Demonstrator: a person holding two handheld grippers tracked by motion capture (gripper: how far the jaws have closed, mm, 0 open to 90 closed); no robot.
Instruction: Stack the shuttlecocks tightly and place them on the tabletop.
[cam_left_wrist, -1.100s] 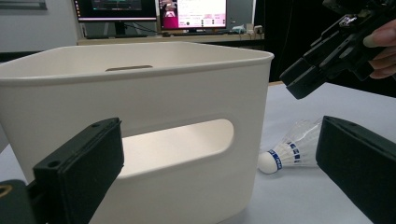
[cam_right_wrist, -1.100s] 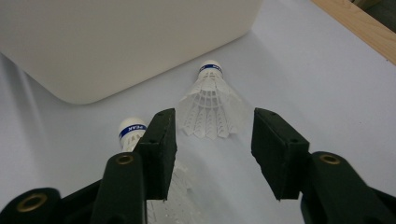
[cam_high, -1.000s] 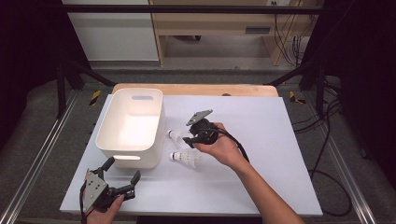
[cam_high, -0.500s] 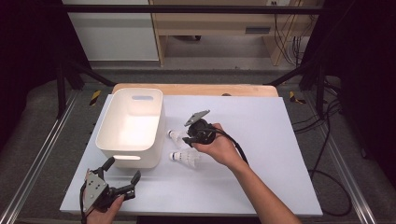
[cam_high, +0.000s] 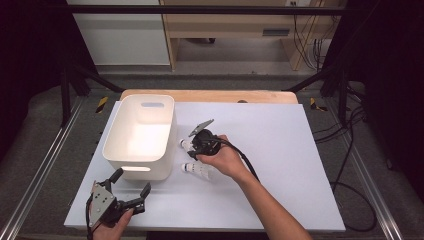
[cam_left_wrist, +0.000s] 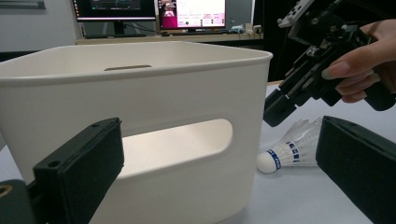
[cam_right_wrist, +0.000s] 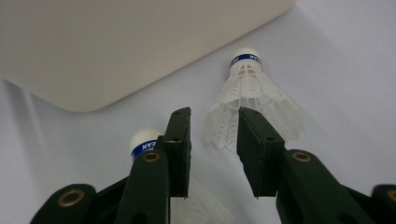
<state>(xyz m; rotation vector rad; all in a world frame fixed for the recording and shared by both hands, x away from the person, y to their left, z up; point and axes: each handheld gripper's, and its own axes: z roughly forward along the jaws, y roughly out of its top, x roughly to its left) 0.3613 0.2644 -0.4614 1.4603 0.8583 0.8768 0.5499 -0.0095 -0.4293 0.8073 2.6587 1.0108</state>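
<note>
White table (cam_high: 280, 150), white bin (cam_high: 140, 135) at left. Right gripper (cam_right_wrist: 212, 135) jaws part-open, had just been closing then reopening, over far shuttlecock (cam_right_wrist: 252, 93), nothing clamped; should centre on skirt. Left gripper (cam_high: 131, 189) apart, idle.

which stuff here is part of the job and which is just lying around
In the job: two shuttlecocks, white bin, right gripper reaching for them.
Lying about: left gripper idle and open, yellow-black tape marks, cables.

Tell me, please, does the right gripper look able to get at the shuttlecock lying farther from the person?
Probably yes. The right gripper hovers just above the far shuttlecock, jaws apart over its skirt, nothing between them. The white bin and near shuttlecock lie aside.
</note>
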